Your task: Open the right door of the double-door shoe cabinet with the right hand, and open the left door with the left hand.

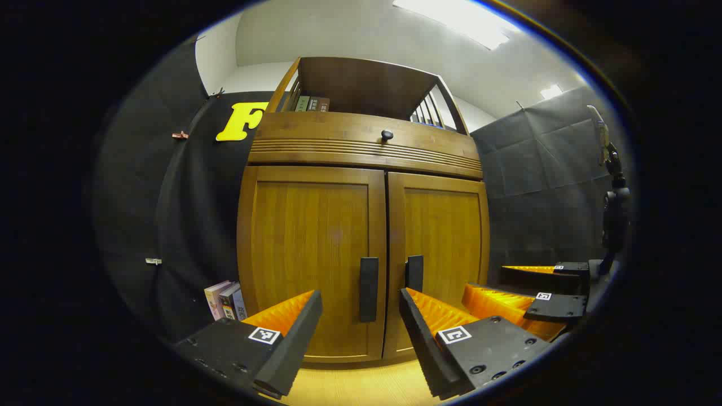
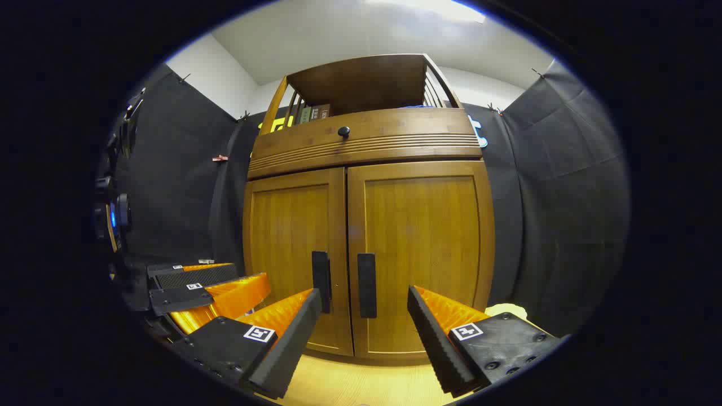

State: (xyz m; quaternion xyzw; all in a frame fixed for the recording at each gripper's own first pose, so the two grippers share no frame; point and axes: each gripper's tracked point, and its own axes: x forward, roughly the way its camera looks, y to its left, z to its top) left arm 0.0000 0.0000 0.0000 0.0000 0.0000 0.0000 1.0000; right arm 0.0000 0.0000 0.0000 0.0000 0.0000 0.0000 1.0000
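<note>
A wooden shoe cabinet (image 1: 366, 152) (image 2: 366, 141) stands in front of me with both doors closed. The left door (image 1: 310, 254) (image 2: 290, 254) and the right door (image 1: 445, 242) (image 2: 420, 248) each carry a dark vertical handle by the middle seam: left handle (image 1: 369, 288) (image 2: 321, 281), right handle (image 1: 414, 273) (image 2: 366, 285). My left gripper (image 1: 360, 304) is open, its fingers framing the left handle from a short way off. My right gripper (image 2: 365, 301) is open before the right handle. In the left gripper view the right gripper (image 1: 519, 287) shows at lower right; in the right gripper view the left gripper (image 2: 220, 285) shows at lower left.
Above the doors is a drawer with a round dark knob (image 1: 387, 135) (image 2: 343, 131) and an open shelf holding books (image 1: 311, 103). More books (image 1: 225, 300) lean by the cabinet's left foot. Pale wooden floor (image 1: 361, 383) runs below. A camera mount (image 1: 612, 214) stands at right.
</note>
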